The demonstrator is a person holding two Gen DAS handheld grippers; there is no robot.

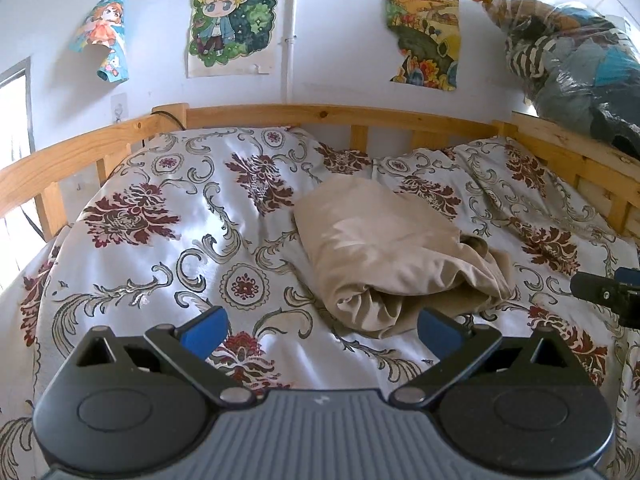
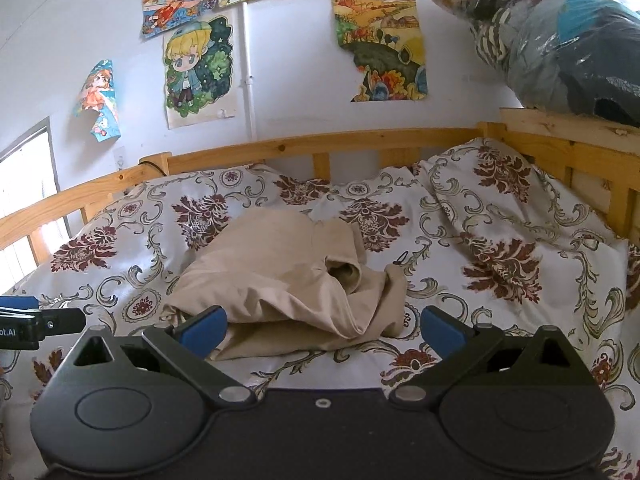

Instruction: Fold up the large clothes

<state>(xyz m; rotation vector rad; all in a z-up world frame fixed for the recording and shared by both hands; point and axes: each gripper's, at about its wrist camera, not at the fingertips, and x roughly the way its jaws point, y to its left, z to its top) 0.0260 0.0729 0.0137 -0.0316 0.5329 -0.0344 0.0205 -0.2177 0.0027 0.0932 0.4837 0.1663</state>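
Observation:
A beige garment lies folded in a loose bundle on the floral bedspread. In the right wrist view the garment sits just ahead of the fingers. My left gripper is open and empty, hovering just short of the garment's near edge. My right gripper is open and empty, with the garment's near edge between its blue fingertips. The right gripper shows at the right edge of the left wrist view; the left gripper shows at the left edge of the right wrist view.
A wooden bed rail runs around the far and right sides. A pillow in the same floral cloth lies at the right. A plastic bag of clothes rests on the rail at the upper right. Posters hang on the wall.

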